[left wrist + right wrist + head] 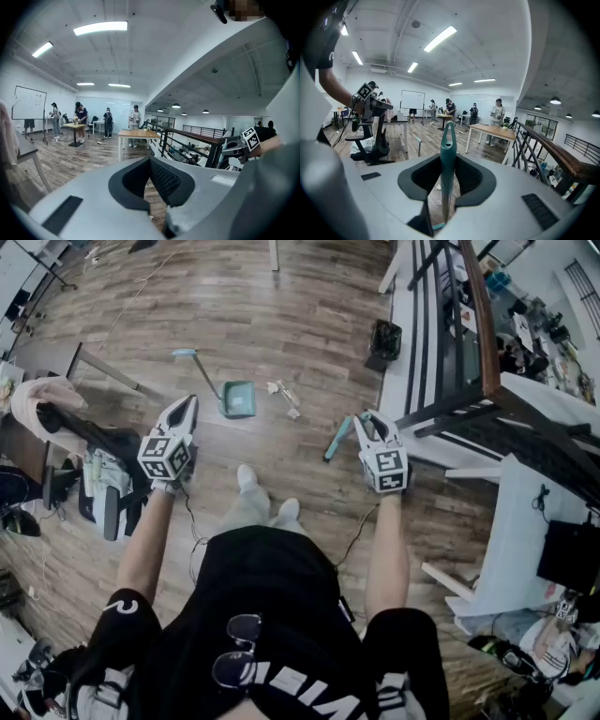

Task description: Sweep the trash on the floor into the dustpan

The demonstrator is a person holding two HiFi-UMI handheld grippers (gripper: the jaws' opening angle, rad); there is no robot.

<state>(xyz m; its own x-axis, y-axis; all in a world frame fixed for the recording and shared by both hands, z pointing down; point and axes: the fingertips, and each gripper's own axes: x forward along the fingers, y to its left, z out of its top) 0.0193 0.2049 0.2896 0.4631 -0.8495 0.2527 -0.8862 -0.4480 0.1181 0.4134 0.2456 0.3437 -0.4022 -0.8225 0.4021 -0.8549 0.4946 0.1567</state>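
A teal dustpan (238,399) lies on the wooden floor ahead of my feet, its long handle (204,371) pointing away to the left. Scraps of pale trash (284,393) lie just right of it, and they show on the floor below the jaws in the right gripper view (438,186). My right gripper (372,420) is shut on a teal broom handle (337,438), whose looped end (448,133) rises between the jaws; the brush is hidden. My left gripper (188,404) hangs left of the dustpan, shut (157,190) and holding nothing.
A black office chair (105,479) draped with clothes stands at my left. A metal railing with a wooden top rail (480,329) runs along the right, a small black bin (384,341) at its foot. White desks (530,521) are at right. People stand by a far table (136,133).
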